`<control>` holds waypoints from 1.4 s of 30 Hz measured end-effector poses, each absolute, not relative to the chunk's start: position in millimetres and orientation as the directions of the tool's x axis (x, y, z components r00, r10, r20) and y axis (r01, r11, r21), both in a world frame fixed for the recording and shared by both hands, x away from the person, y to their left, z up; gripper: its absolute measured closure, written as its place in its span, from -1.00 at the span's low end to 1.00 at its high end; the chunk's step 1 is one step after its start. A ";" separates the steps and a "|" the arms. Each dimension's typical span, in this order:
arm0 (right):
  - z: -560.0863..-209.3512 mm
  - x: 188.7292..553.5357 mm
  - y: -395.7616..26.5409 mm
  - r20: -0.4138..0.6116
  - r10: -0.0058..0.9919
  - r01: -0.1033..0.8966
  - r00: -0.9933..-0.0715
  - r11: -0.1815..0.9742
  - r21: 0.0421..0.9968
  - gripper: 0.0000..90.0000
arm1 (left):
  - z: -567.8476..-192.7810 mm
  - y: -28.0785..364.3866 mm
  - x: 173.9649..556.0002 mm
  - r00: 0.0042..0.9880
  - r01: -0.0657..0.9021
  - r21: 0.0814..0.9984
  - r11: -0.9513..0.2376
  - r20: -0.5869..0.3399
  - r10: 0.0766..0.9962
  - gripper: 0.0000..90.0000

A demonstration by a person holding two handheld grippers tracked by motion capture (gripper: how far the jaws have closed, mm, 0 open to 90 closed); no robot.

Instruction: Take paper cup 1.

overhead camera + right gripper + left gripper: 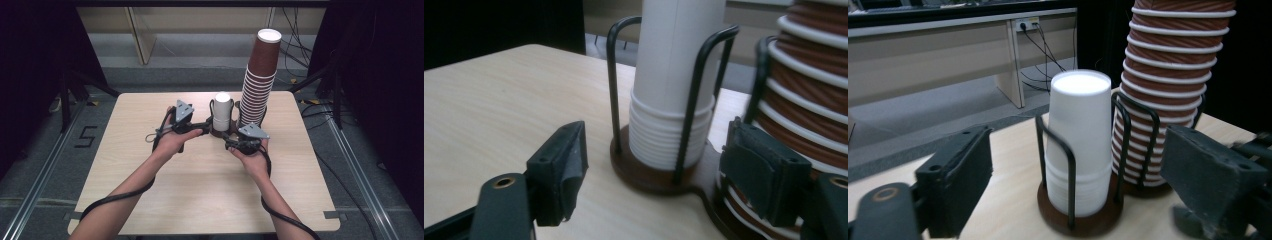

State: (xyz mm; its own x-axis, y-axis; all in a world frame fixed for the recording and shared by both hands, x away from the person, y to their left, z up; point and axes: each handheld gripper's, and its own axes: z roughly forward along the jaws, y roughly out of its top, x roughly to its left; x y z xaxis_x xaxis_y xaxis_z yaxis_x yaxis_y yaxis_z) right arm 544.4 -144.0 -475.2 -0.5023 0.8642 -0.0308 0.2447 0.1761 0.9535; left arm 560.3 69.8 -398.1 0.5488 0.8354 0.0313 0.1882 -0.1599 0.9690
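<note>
**Both grippers close in on the white cup stack, nothing lifted yet**

The pale wooden table (150, 190) carries one thing: a dark holder with wire hoops (1068, 165) and two round bases joined side by side, set at the middle of the far half. The tall stack of brown paper cups (259, 80) fills the right-hand base and rises well above everything else. The short stack of white cups (222, 111) stands upside down in the left-hand base, ringed by the hoops, just beside the brown stack.

The person's forearms reach in from the near edge. The left gripper (197, 125) sits just left of the holder, the right gripper (231, 142) just in front of it. In each gripper view the black jaws stand apart with the white stack between and beyond them, and the pads press on nothing, so both tools are unclenched and empty.

As a judgement, the work is at its start: the approach is made, but no cup is grasped, separated or lifted. Closing on a cup and drawing it up out of the hoops remains.
</note>
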 end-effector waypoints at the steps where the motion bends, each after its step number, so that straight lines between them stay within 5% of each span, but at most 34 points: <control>1: -475.2 544.4 -144.0 -0.031 0.864 0.245 -0.502 0.176 0.953 -0.38 | -398.1 69.8 560.3 0.549 0.188 0.969 -0.160 0.031 0.835 -0.68; 13: -496.5 581.0 -123.4 -0.005 0.894 0.333 -0.448 0.172 0.927 -0.34 | -410.4 38.8 610.9 0.542 0.188 0.970 -0.156 0.030 0.840 -0.66; 42: -502.2 596.3 -108.3 -0.023 0.931 0.326 -0.365 0.151 0.933 -0.19 | -420.6 25.9 631.5 0.593 0.207 0.967 -0.146 -0.006 0.805 -0.50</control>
State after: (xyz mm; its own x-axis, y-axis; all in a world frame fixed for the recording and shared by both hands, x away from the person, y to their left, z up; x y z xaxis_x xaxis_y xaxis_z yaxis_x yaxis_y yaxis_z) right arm 596.3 -108.3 -502.2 -0.3646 0.9309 -0.0233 0.3263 0.1512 0.9331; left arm 631.5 25.9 -420.6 0.5927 0.8054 -0.0057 0.2072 -0.1457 0.9674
